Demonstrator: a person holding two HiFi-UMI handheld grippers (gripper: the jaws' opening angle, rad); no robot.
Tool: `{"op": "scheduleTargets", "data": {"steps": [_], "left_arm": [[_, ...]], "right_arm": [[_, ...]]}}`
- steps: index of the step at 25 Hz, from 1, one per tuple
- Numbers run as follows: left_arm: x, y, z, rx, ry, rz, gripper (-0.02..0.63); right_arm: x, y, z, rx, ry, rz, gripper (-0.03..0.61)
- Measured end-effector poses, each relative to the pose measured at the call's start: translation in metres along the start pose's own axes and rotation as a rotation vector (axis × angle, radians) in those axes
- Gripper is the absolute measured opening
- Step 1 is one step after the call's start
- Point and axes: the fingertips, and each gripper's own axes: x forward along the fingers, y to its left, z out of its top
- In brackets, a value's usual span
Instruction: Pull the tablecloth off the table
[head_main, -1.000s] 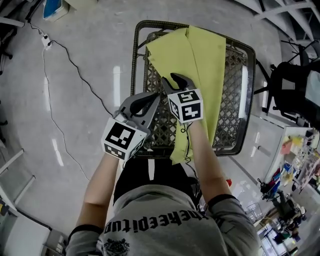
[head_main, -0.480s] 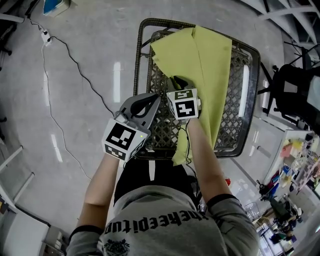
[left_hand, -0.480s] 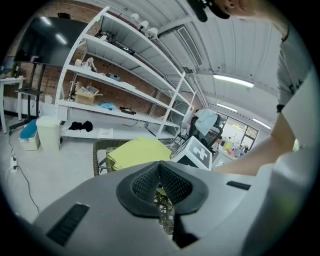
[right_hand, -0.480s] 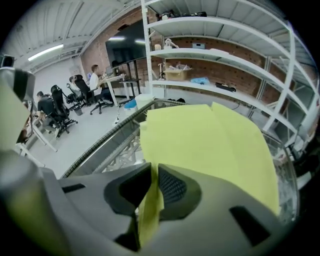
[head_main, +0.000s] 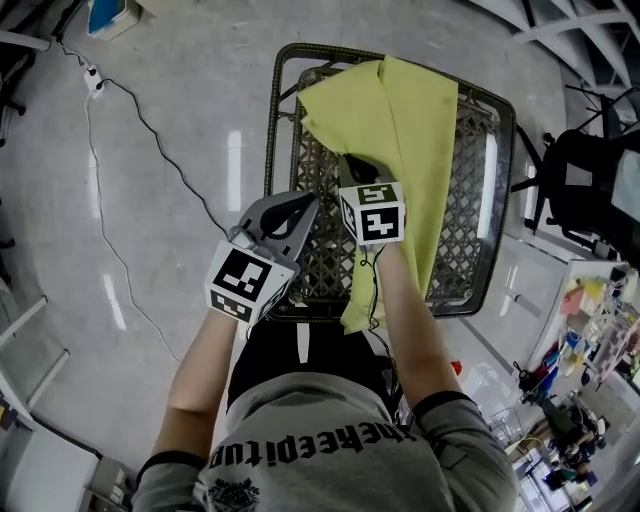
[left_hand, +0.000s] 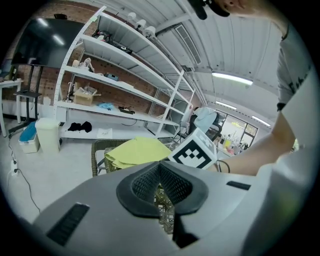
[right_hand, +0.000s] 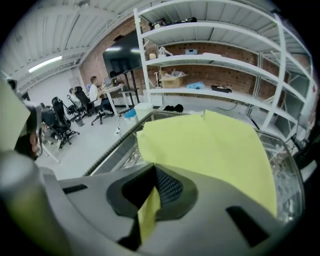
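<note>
**Grip taken: right gripper (right_hand: 149, 202) on the yellow fabric tablecloth (head_main: 412, 120)**

The tablecloth lies folded along the dark lattice-topped table (head_main: 497, 210), its near end hanging over the edge. The right jaws, having just closed, pinch a fold. The left gripper (left_hand: 161, 195), pressed together and empty, hovers over the table's near corner.
</note>
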Motion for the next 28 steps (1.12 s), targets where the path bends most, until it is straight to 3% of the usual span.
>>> {"op": "scheduleTargets", "data": {"steps": [6,12,18,28], "left_arm": [[0.01,-0.021,0.003,0.023,0.008,-0.024,0.014],[0.027,-0.046,0.008,0.06,0.01,-0.057,0.014],[0.043,-0.068,0.007,0.076,0.017,-0.06,0.015],[0.058,-0.079,0.005,0.065,0.027,-0.005,0.014]], "right_arm": [[-0.051,-0.028,0.037,0.149,-0.184,0.004,0.012],[-0.096,-0.094,0.053,0.23,-0.303,-0.089,0.012],[-0.108,-0.156,0.032,0.274,-0.288,-0.166,0.012],[-0.077,-0.216,0.003,0.387,-0.214,-0.166,0.012]]}}
